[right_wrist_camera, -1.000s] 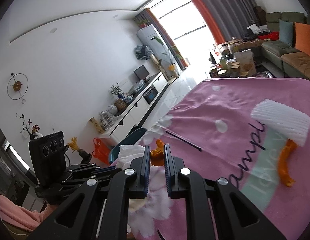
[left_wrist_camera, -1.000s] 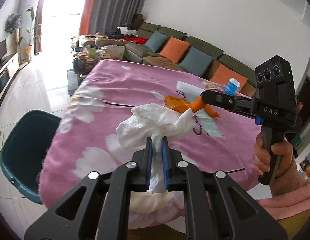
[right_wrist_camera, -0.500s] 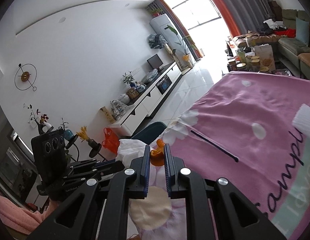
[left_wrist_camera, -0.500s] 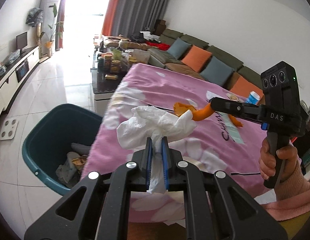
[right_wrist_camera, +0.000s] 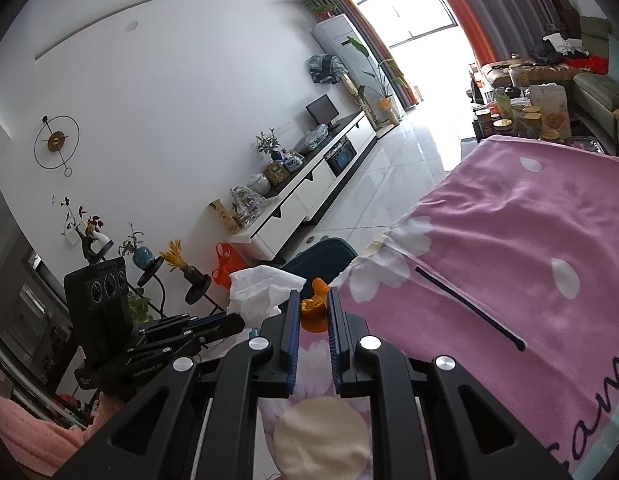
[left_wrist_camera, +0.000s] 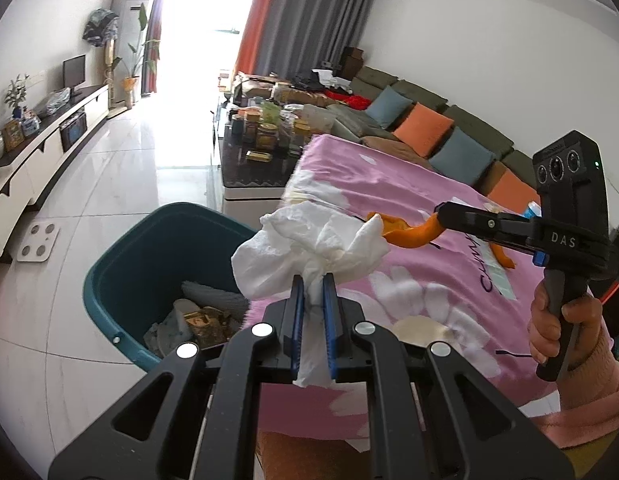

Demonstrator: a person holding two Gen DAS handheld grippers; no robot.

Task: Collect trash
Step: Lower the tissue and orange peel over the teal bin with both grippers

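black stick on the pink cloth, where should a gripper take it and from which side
Probably its middle, from straight above. The black stick lies flat on the pink cloth, thin and straight, so no part stands up to catch from the side. Set the fingers across its length, one each side, and pinch down into the soft cloth.
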